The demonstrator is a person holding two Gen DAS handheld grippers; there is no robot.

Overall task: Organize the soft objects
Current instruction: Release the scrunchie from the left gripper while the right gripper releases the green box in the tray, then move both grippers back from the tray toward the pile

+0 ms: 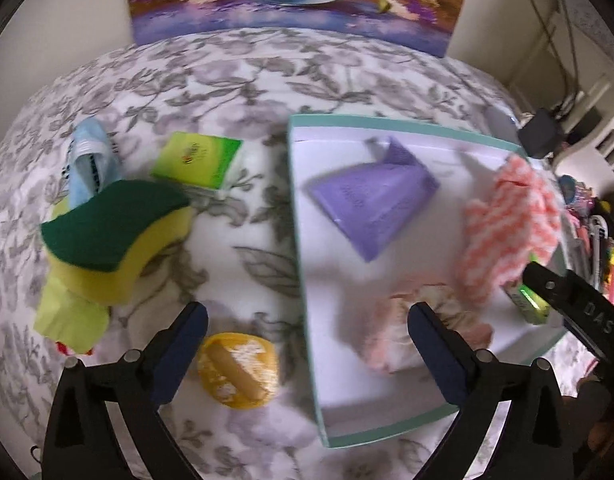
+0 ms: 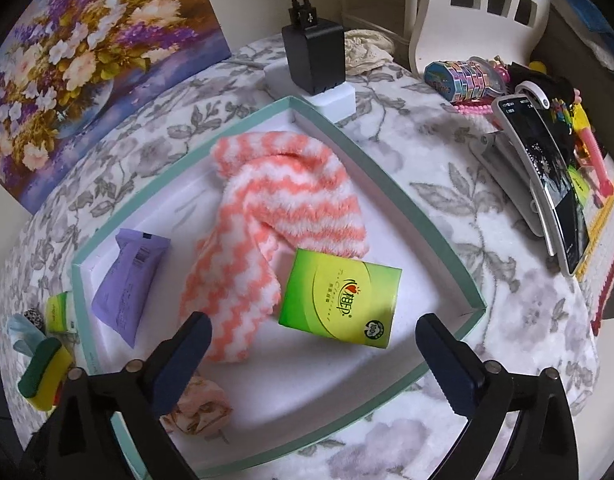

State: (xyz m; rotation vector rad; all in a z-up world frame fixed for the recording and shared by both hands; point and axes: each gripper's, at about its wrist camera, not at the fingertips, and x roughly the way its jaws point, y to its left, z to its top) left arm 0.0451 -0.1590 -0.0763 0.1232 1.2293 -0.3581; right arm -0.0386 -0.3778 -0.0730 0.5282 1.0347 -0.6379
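Left gripper (image 1: 307,320): jaws spread wide, grasping nothing, above the tray's (image 1: 303,216) left rim. Right gripper (image 2: 313,330): jaws released, empty, over the green tissue pack (image 2: 339,298) lying in the tray beside the striped cloth (image 2: 283,200) and purple packet (image 2: 129,276). Sponge (image 1: 111,232) lies outside on the counter.

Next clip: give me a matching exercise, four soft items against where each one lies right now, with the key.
Items:
1. purple pouch
2. orange-and-white striped cloth
3. green-topped yellow sponge
4. yellow round scrubber

Places:
A. on the flowered blanket, below the open left tongs
B. in the white box, its end under a green tissue pack
C. in the box, near its left wall in the right wrist view
D. outside the box, beside a light blue item

Pairs: 1-C, 2-B, 3-D, 4-A
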